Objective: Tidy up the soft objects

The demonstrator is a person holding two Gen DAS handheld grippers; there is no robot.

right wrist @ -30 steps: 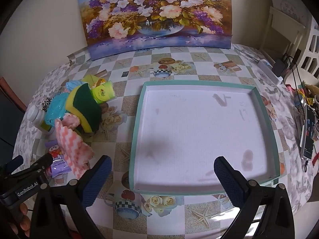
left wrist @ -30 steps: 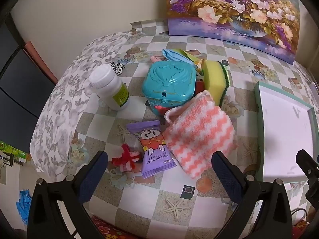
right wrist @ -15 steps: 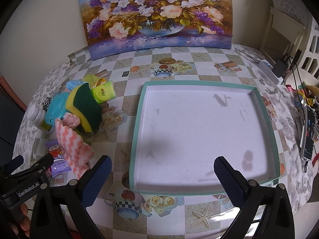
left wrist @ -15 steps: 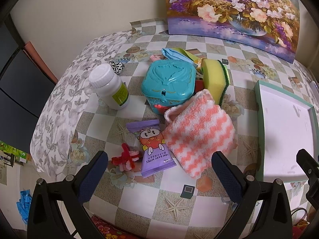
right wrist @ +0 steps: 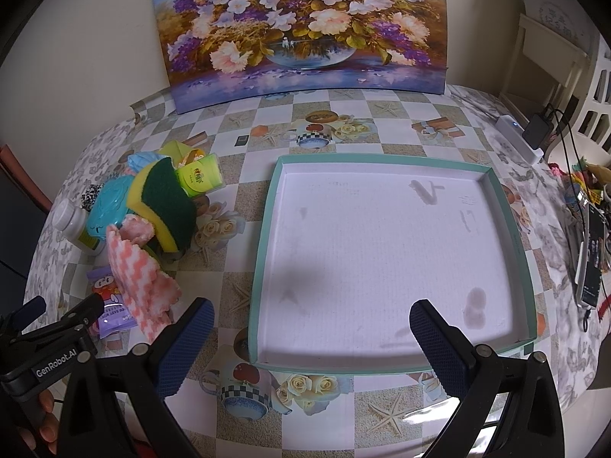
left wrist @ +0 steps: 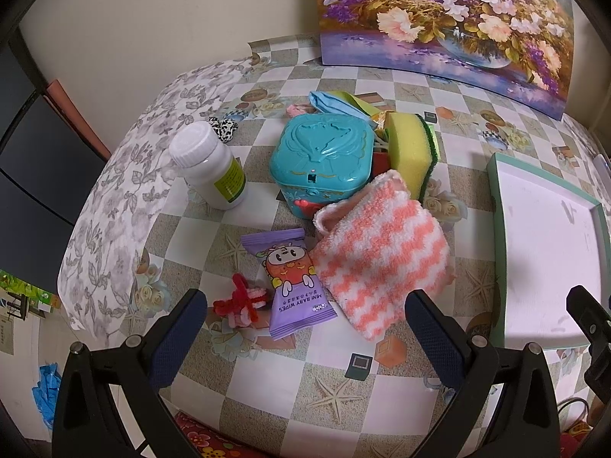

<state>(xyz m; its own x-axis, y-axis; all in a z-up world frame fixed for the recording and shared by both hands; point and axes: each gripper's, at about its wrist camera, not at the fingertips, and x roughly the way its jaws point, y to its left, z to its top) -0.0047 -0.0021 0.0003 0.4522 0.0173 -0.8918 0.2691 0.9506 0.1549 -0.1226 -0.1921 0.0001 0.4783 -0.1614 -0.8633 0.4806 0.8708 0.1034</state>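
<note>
Both tools gaping, nothing gripped: left tool [left wrist: 305,328] is lining up on the striped cloth [left wrist: 378,255], w/ right tool [right wrist: 311,330] hovering over the bare tray [right wrist: 382,160], so next it's needing a drop & pinch.

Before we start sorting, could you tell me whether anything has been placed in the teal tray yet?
No, the teal tray holds only its bare, stained white floor.

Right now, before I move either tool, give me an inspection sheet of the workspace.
Surface: checkered tablecloth, flat.
Job's things: striped cloth, sponge, wipes packet, all left of the tray; tray holds nothing.
Clutter: white bottle, teal box, red pipe-cleaner bow.
Grippers: left tool open, short of the pile; right tool open, over the tray's near edge.
Cables: power strip and leads at the right edge.
Surroundings: flower painting against the wall.
</note>
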